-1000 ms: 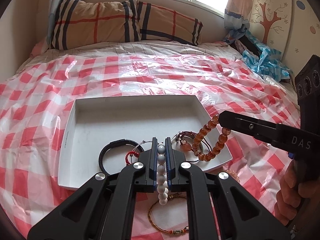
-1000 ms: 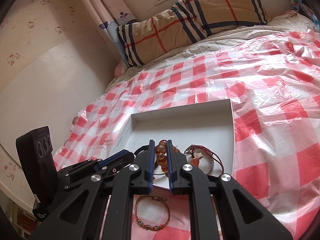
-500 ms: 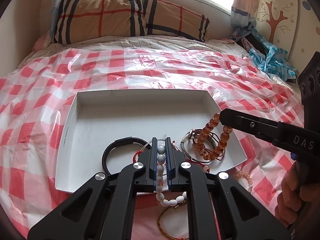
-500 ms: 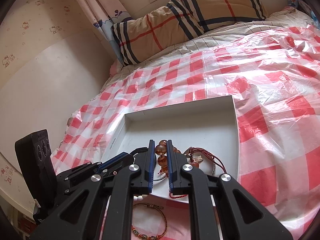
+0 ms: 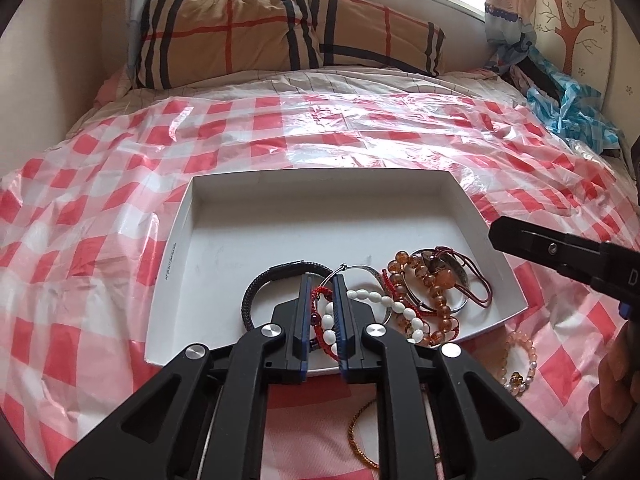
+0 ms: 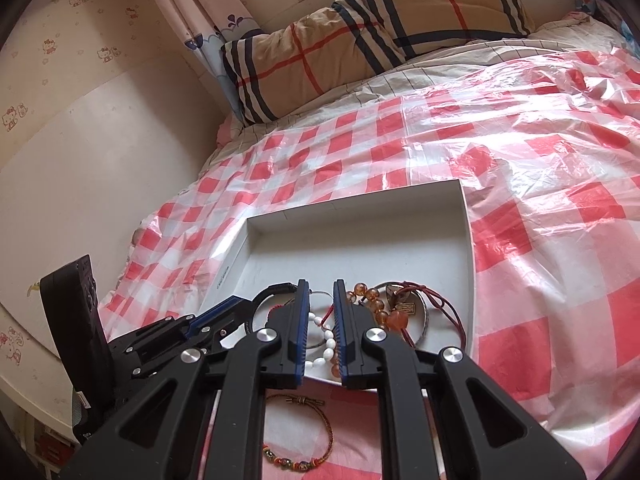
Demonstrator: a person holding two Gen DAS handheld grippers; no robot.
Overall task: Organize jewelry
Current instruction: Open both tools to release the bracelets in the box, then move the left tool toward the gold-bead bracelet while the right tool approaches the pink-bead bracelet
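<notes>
Bed draped in red-and-white checked plastic sheet (image 5: 120,208), bearing a shallow white rectangular cardboard tray (image 5: 176,248). Tray's near end holds: white oval-bead bracelet (image 5: 384,302), amber round-bead bracelet (image 5: 434,288), black braided cord bracelet (image 5: 256,294), all lying loose. Left gripper (image 5: 322,312) and right gripper (image 6: 320,320) hover above the tray's near edge, jaws parted and empty; a thin multicoloured-bead string bracelet (image 6: 298,454) lies on the sheet outside.

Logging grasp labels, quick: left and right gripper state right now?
Left gripper: open, white bead bracelet lying loose in the tray.
Right gripper: open, holding nothing; amber bead bracelet in the tray.
</notes>
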